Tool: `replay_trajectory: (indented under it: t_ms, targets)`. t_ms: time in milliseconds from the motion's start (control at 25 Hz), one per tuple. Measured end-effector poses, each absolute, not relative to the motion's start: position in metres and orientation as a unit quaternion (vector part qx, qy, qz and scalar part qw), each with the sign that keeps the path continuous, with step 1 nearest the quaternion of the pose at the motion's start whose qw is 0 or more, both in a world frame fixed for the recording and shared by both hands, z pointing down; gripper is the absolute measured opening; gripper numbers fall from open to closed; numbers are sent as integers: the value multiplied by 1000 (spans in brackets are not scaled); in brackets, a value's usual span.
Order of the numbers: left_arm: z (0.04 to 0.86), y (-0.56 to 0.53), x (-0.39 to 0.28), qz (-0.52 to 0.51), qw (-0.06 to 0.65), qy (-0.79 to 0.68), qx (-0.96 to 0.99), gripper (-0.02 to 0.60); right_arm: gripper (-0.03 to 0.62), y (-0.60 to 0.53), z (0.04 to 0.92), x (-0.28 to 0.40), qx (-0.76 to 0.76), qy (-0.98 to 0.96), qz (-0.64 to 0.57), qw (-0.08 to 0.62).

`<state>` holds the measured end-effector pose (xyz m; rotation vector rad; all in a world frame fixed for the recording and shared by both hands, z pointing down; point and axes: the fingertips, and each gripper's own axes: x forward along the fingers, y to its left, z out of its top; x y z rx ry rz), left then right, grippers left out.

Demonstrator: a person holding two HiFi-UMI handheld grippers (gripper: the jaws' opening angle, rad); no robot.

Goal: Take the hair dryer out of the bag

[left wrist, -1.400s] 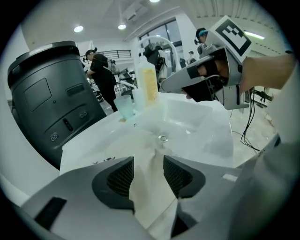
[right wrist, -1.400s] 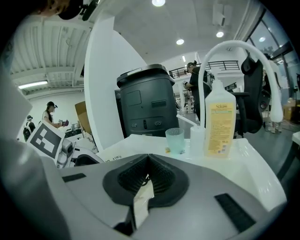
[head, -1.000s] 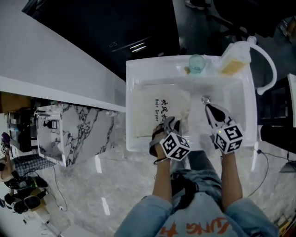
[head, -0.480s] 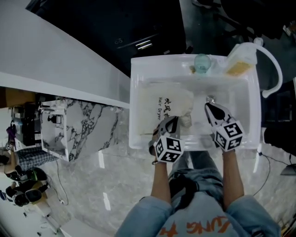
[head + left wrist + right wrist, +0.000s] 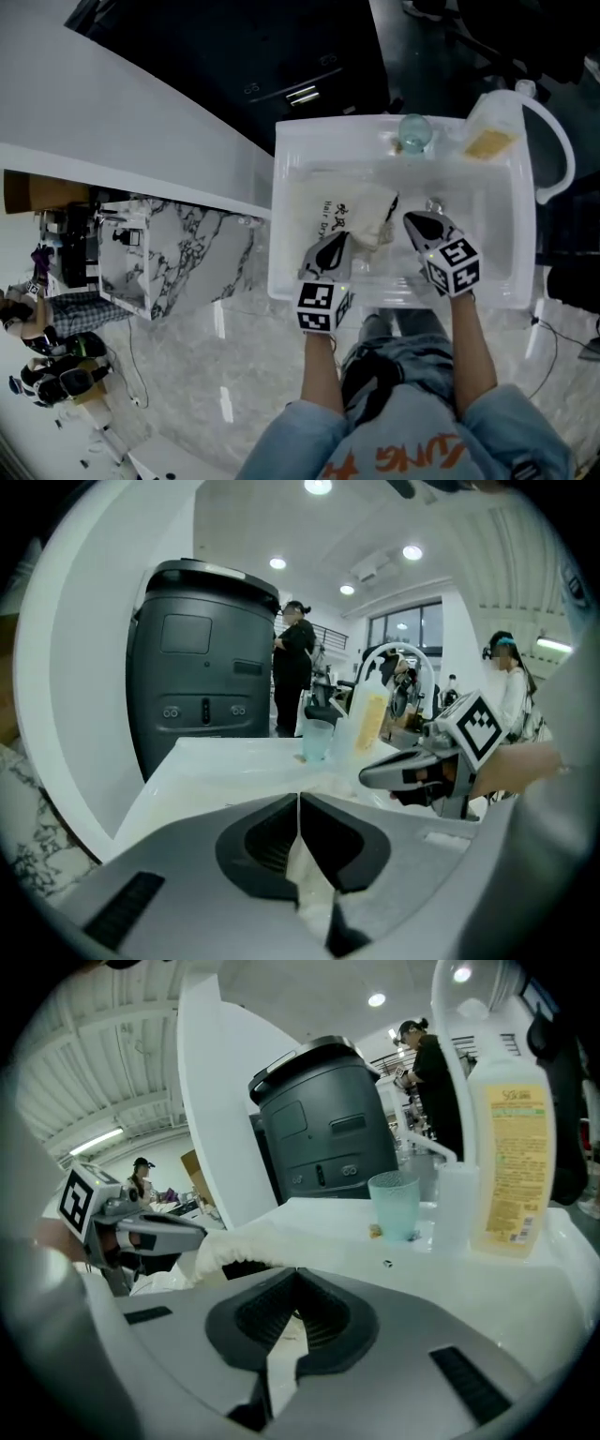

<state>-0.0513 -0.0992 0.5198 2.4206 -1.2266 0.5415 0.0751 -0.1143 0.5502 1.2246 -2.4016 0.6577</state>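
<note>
A cream bag printed "Hair Dryer" is seen lying in the left half of a white basin, its left edge close to the basin's left wall. The left tool is pressed together on the bag's near edge, with cloth pinched between its jaws. The right tool is likewise closed on cloth at the bag's right corner. Between the two, the mouth edge is held raised, and a dark gap is shown beneath it. The hair dryer itself cannot be made out. Bare basin floor is left to the right of the right tool. On the back ledge, a pale green cup and a bottle are set close together, well apart from both tools.
</note>
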Motion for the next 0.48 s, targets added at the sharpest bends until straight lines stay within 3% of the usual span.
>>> replay_trajectory:
  t_ms: [360,480]
  targets:
    - [519,-100,-49,196,213,-433,854,9,73,-109,571,25,301,-904,140,268]
    - [520,-103,-49,195,220,-435,851,9,129,-109,574,13,260,-916,92,292]
